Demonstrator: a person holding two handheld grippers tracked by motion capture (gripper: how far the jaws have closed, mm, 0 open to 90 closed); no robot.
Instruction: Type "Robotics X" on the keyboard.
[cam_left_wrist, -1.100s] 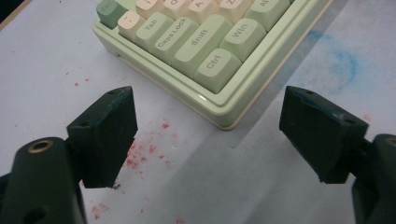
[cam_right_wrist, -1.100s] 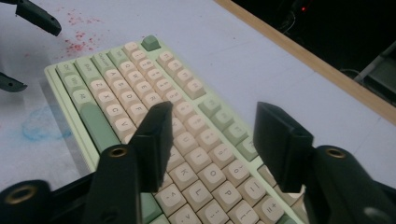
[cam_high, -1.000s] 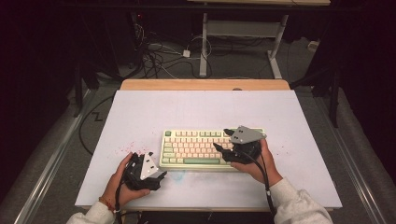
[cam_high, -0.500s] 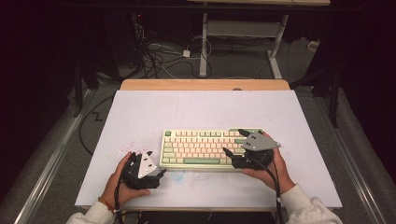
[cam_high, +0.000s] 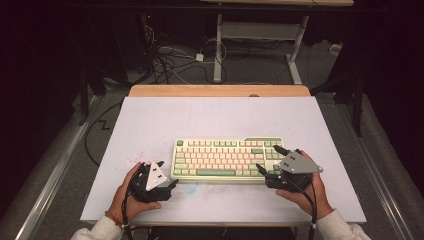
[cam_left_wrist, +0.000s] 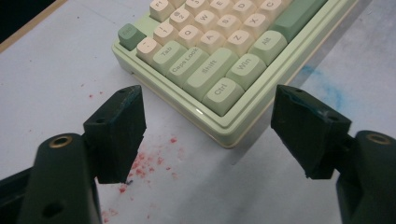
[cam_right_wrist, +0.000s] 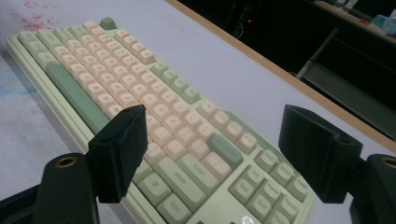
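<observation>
Keyboard (cam_high: 227, 157), green and cream: flat on the white counter (cam_high: 210, 115), near its front edge. Left gripper (cam_high: 172, 185): at the keyboard's near left corner, jaws apart, just been closing slightly, nothing between them. Right gripper (cam_high: 267, 159): over the keyboard's right end, jaws apart, clamping nothing.

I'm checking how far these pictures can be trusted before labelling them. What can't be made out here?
- Keyboard legends: too small in the high view.
- Keyboard's far keys: cut off by the top edge in the left gripper view; its near right corner is cut off by the bottom edge in the right gripper view.
- Table front edge: partly hidden by the hands in the high view.
- Room beyond the table: too dark.
</observation>
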